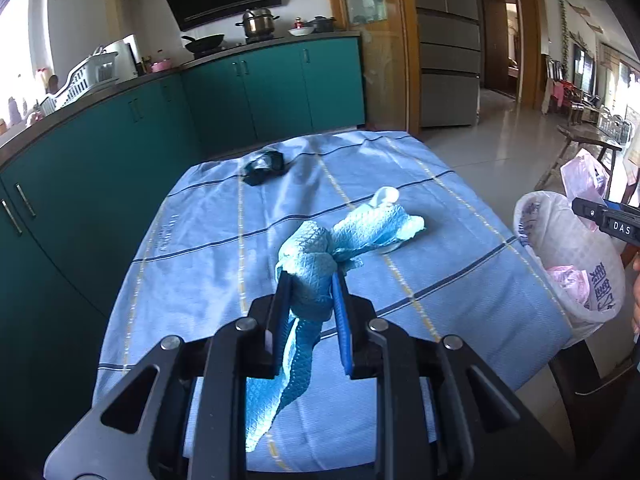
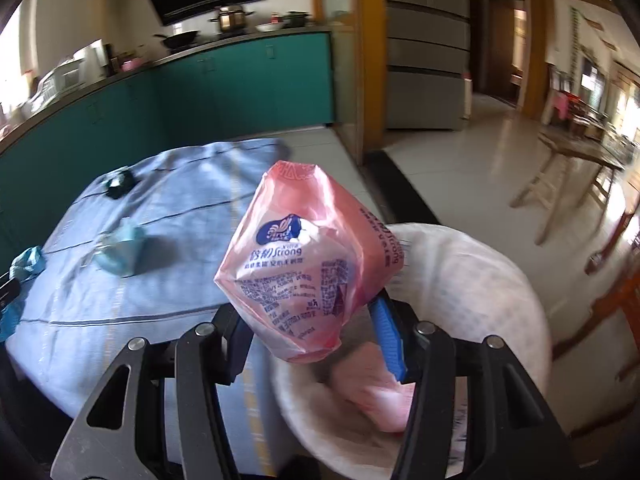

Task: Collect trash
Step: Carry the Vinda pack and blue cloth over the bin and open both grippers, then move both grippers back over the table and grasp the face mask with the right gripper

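Kitchen, teal cabinets [image 1: 256, 88]; blue-clothed table [image 1: 208, 240]. Left claw [image 1: 310, 294] pinches blue rag [image 1: 308, 264]; right claw [image 2: 312, 328] pinches pink wrapper [image 2: 304, 264].

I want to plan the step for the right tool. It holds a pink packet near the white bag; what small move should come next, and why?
Probably open the right tool: the pink packet hangs over the white bag, so it should drop in.

Pink wrapper [image 2: 308, 264] reads "Strong" beside a blue logo; rest of its print illegible. Right gripper [image 1: 608, 222] body reads "DAS".
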{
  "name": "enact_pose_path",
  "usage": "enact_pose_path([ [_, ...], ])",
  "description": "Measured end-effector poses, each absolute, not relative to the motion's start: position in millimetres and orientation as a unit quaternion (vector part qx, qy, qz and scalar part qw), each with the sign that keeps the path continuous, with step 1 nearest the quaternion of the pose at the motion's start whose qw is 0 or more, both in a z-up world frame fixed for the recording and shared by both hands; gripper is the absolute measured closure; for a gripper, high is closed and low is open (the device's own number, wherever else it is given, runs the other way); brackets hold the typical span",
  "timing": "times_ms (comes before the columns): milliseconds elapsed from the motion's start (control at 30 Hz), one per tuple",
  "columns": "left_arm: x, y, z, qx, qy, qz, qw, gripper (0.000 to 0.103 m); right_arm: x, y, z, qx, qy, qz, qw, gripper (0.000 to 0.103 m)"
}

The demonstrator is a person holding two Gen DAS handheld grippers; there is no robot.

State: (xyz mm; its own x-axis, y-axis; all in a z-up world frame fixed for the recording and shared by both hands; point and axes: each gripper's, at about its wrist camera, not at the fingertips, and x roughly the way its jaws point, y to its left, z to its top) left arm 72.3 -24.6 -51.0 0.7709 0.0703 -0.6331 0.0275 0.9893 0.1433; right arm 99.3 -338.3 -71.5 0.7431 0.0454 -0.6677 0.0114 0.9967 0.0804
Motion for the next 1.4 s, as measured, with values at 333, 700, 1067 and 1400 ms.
enact_pose_path([
  [333,82,-91,-57,0.096,0.349,-0.064,0.930,0.081,89,-408,-114,0.068,0.405,-0.075,0.909,0.050],
  [700,97,-185,-65,0.134,0.347,-0.163,0.914,0.081,63,-456,-117,0.134,0.372,-0.078,0.915,0.027],
  [1067,117,-279,-91,0.151,0.362,-0.270,0.879,0.079,34,-499,-110,0.148,0.353,-0.136,0.914,0.022],
  [1400,128,-242,-80,0.190,0.297,-0.184,0.917,0.020,40,-499,-116,0.145,0.364,-0.146,0.909,0.018],
])
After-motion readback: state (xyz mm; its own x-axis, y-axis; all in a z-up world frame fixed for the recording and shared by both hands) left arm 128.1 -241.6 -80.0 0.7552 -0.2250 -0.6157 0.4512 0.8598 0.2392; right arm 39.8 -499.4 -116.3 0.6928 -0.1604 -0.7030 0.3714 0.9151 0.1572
